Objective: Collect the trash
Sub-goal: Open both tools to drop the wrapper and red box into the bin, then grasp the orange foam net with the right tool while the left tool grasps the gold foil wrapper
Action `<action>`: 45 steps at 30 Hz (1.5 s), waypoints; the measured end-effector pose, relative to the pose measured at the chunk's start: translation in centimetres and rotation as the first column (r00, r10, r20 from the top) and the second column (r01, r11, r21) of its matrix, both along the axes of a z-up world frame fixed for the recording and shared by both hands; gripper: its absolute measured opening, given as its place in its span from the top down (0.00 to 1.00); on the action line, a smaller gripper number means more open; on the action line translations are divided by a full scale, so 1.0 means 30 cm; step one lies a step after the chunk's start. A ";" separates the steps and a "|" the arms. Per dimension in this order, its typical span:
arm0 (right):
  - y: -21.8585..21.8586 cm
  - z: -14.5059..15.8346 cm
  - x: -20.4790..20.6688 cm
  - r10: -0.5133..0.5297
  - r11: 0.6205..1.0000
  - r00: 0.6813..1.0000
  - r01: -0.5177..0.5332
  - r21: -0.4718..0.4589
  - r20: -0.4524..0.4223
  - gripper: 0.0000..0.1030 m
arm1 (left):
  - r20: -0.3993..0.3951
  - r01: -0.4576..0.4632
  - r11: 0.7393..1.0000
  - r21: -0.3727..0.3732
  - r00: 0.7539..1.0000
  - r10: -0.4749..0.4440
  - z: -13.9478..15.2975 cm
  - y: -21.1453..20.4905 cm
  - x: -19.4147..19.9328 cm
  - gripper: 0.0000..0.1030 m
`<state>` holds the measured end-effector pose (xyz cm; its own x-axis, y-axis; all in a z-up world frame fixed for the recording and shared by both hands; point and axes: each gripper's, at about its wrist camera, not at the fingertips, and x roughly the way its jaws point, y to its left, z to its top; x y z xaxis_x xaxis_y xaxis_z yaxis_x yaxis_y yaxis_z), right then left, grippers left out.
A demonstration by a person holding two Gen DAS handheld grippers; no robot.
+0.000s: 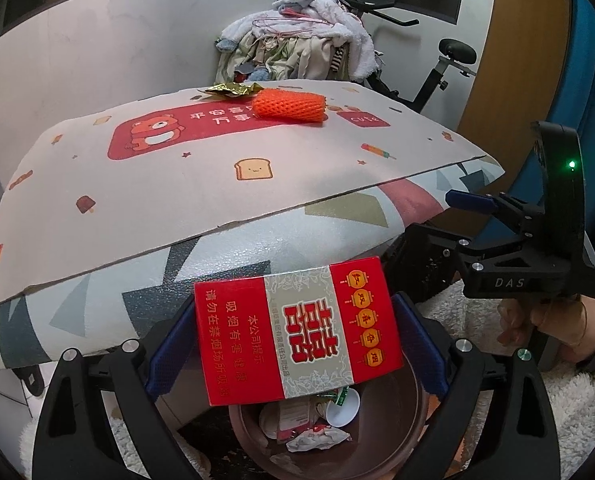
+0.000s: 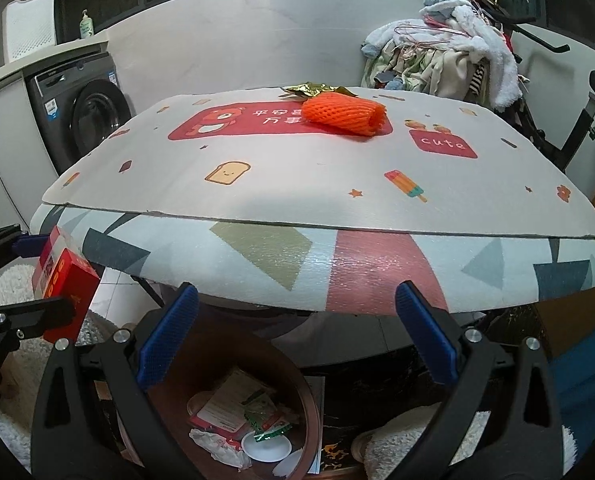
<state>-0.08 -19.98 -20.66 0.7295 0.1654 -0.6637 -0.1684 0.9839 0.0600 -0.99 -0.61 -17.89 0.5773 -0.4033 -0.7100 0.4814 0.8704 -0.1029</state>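
My left gripper [image 1: 293, 344] is shut on a red cigarette box [image 1: 297, 330] and holds it above a brown trash bin [image 1: 411, 396] that holds wrappers and a white cup. The box also shows at the left of the right wrist view [image 2: 63, 280]. My right gripper [image 2: 295, 336] is open and empty, above the same bin [image 2: 297, 384], just in front of the table edge; it shows in the left wrist view [image 1: 473, 204] too. An orange foam fruit net [image 2: 343, 116] and a gold foil wrapper [image 2: 317, 89] lie on the far side of the table mat [image 2: 297, 184].
The table [image 2: 337, 264] has a patterned cover under the mat. A washing machine [image 2: 77, 116] stands at the left. A pile of clothes [image 2: 441, 52] sits on an exercise bike [image 2: 577, 120] behind the table. White fluffy rugs [image 2: 409, 436] lie on the floor.
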 end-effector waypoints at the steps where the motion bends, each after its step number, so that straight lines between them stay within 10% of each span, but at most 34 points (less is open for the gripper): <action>1: -0.002 -0.001 0.001 -0.001 1.000 1.000 0.001 0.001 -0.001 0.06 | 0.003 -0.006 1.000 0.005 1.000 0.006 -0.001 0.000 0.000 0.06; 34: -0.003 -0.004 0.017 -0.014 1.000 1.000 0.014 0.005 -0.025 0.06 | 0.039 -0.220 0.975 -0.026 0.974 0.221 0.060 0.141 0.066 0.06; 45: -0.078 0.151 0.269 -0.028 0.995 1.000 0.029 -0.091 0.009 0.06 | 0.066 -0.227 0.973 -0.043 0.971 0.229 0.163 0.189 0.246 0.06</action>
